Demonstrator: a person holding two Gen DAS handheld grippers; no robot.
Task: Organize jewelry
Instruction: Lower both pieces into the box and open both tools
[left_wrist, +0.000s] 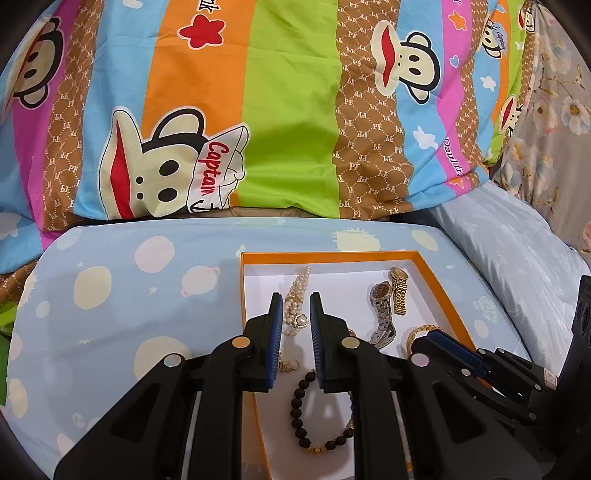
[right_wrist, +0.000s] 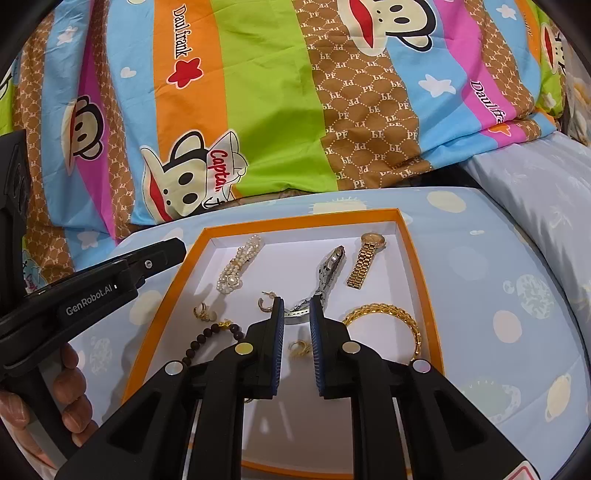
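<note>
An orange-rimmed white box (left_wrist: 332, 256) (right_wrist: 303, 216) holds the jewelry. Inside lie a pearl bracelet (left_wrist: 297, 295) (right_wrist: 240, 264), a silver watch (left_wrist: 382, 314) (right_wrist: 328, 269), a gold watch (left_wrist: 399, 290) (right_wrist: 365, 260), a gold chain bracelet (right_wrist: 391, 319), a dark bead bracelet (left_wrist: 314, 417) (right_wrist: 212, 338) and small gold earrings (right_wrist: 297, 349). My left gripper (left_wrist: 297, 306) is open and empty over the box, above the pearl bracelet. My right gripper (right_wrist: 297, 308) is open and empty above the silver watch strap; it also shows in the left wrist view (left_wrist: 443, 343).
The box lies on a light blue planet-print cushion (left_wrist: 129, 295) (right_wrist: 498, 295). A bright striped cartoon duvet (left_wrist: 288, 110) (right_wrist: 277, 110) is piled behind it. A pale blue pillow (left_wrist: 517, 251) lies to the right. A hand (right_wrist: 70, 391) holds the left gripper's handle.
</note>
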